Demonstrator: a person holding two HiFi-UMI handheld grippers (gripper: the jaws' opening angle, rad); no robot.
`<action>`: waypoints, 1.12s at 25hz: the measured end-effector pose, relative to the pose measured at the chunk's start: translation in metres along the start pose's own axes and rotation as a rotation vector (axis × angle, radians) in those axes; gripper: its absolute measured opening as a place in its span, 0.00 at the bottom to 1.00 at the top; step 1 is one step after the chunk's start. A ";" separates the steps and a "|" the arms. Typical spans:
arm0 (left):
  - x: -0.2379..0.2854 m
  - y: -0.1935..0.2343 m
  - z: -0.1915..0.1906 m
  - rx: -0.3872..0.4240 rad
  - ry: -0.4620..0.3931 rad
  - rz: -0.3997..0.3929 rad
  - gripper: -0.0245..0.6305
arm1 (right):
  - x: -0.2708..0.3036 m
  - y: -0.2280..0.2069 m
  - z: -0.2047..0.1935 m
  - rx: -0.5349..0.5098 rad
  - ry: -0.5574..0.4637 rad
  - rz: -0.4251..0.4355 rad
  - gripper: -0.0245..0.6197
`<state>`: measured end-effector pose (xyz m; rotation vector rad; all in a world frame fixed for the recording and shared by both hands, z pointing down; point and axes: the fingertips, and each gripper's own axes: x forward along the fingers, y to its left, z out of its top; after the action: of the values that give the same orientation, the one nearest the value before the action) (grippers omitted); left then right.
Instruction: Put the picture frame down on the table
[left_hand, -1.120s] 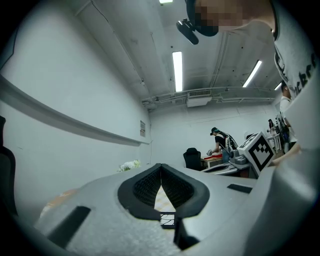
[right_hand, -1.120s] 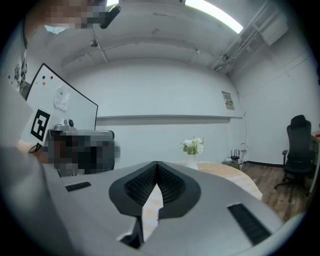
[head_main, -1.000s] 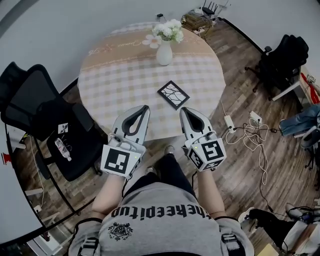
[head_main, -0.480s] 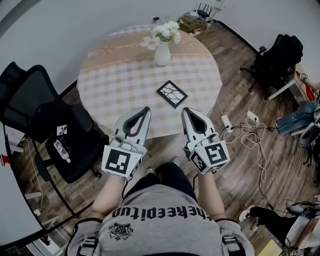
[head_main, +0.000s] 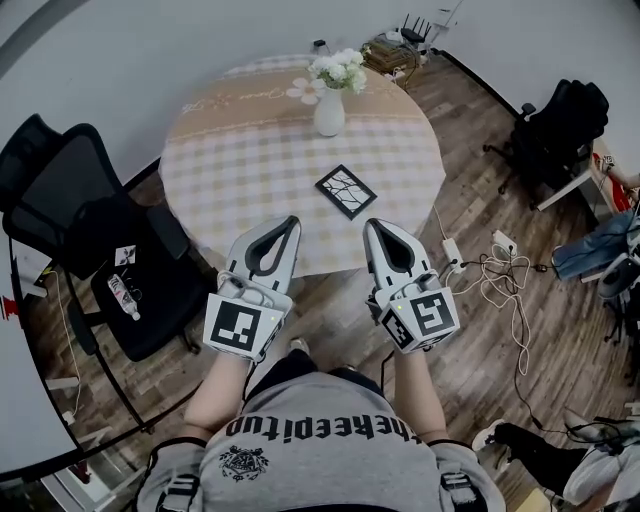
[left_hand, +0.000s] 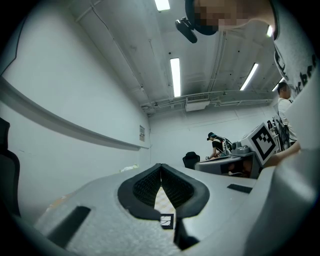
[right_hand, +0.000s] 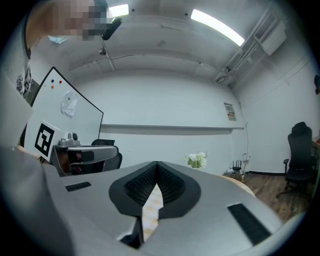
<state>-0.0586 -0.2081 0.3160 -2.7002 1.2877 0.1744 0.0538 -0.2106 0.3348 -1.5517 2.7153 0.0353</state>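
Note:
A black picture frame (head_main: 346, 190) with a white branching pattern lies flat on the round table (head_main: 230, 170), near its front right part. My left gripper (head_main: 285, 223) is shut and empty, held off the table's near edge. My right gripper (head_main: 375, 226) is shut too, held beside it with nothing between the jaws. Both stay short of the frame, which lies beyond and between them. In the left gripper view the left gripper (left_hand: 161, 167) shows its jaws closed tip to tip. In the right gripper view the right gripper (right_hand: 156, 165) looks the same.
A white vase of flowers (head_main: 331, 88) stands at the table's far side. A black office chair (head_main: 100, 240) is at the left, another black chair (head_main: 560, 130) at the right. Cables and a power strip (head_main: 480, 255) lie on the wooden floor.
The view has shifted a little, so the table and frame sit slightly differently in it. Both grippers keep their pose and stay shut.

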 end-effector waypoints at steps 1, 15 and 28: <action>-0.001 -0.002 0.001 0.000 -0.002 0.006 0.06 | -0.003 0.000 0.002 -0.004 -0.002 0.003 0.05; -0.037 -0.046 0.022 0.013 -0.009 0.122 0.06 | -0.063 0.007 0.021 -0.035 -0.037 0.076 0.05; -0.063 -0.106 0.036 0.024 -0.013 0.193 0.06 | -0.124 0.006 0.030 -0.044 -0.074 0.136 0.05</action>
<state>-0.0170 -0.0876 0.2999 -2.5479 1.5356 0.1962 0.1115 -0.1005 0.3076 -1.3437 2.7754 0.1521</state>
